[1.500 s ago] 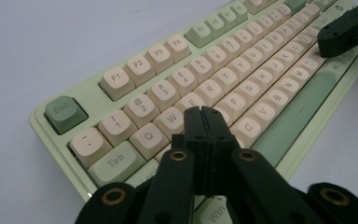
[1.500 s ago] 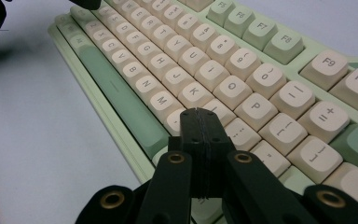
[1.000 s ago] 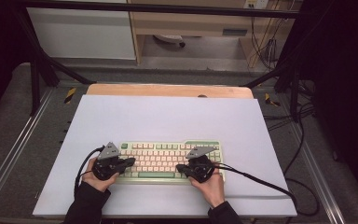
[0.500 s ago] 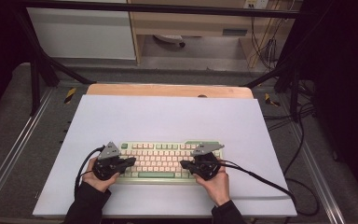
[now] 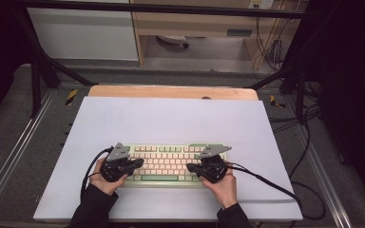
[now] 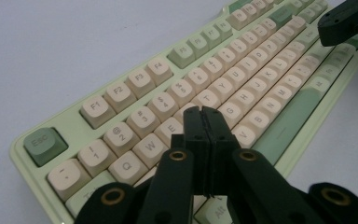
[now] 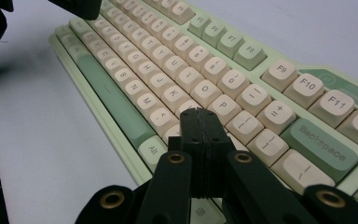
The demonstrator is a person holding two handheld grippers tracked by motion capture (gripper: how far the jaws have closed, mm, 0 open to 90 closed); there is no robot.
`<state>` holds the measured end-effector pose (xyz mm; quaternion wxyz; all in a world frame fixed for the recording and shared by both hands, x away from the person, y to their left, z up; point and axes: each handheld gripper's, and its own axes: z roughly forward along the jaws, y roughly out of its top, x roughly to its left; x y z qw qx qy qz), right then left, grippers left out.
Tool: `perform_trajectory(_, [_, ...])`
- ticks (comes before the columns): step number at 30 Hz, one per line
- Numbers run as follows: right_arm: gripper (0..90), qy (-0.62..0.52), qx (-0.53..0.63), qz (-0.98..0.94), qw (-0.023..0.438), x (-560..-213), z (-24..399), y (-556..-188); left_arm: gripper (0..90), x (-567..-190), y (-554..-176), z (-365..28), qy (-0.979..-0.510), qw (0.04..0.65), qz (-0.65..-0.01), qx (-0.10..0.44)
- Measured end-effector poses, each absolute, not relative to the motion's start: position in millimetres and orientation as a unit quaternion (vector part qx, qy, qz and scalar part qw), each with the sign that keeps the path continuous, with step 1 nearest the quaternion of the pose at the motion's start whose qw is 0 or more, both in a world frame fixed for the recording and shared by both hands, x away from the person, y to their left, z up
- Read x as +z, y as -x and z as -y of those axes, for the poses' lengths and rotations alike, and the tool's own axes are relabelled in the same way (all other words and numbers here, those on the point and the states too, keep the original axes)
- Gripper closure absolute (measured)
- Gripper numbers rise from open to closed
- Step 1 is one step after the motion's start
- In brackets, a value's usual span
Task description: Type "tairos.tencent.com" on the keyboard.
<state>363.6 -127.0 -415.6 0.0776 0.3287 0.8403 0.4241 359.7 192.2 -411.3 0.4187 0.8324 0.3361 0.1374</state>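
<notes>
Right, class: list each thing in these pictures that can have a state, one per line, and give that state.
Left gripper: jaws shut, empty, tips over the keyboard's left letter keys.
Right gripper: jaws shut, empty, tips over the keys near P.
Keyboard: flat on the mat, keys up.
White mat: spread flat over the table.

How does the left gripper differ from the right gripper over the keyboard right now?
The left gripper sits over the keyboard's left end, its tip near the R and T keys; the right gripper sits over the right end, near the P key. In the high view their tips point toward each other. Both have their jaws closed together, holding nothing.
</notes>
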Motion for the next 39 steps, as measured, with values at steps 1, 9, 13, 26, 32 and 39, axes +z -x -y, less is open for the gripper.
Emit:
perform_trajectory(1, [90.0,-0.328,0.424,-0.841,0.078,-415.6,127.0,-363.5,89.2,-411.3,-360.1,-190.6,-0.834,0.418,-0.335,0.137])
perform_trajectory(9, [90.0,-0.326,0.424,-0.842,0.078,-415.5,127.2,-363.5,89.3,-411.1,-365.9,-178.3,-0.839,0.411,-0.33,0.136])
perform_trajectory(13, [90.0,-0.327,0.424,-0.841,0.077,-415.0,127.3,-363.0,89.4,-410.6,-369.7,-171.8,-0.84,0.411,-0.33,0.134])
perform_trajectory(26, [90.0,-0.327,0.424,-0.841,0.077,-415.0,127.3,-363.1,89.4,-421.0,-382.1,-155.3,-0.848,0.392,-0.333,0.131])
perform_trajectory(32, [90.0,-0.327,0.425,-0.841,0.076,-414.4,127.5,-362.9,89.4,-425.1,-384.3,-150.7,-0.849,0.39,-0.332,0.128])
perform_trajectory(39, [90.0,-0.327,0.425,-0.84,0.077,-413.7,127.9,-362.7,89.8,-427.1,-385.3,-148.5,-0.85,0.391,-0.328,0.131])
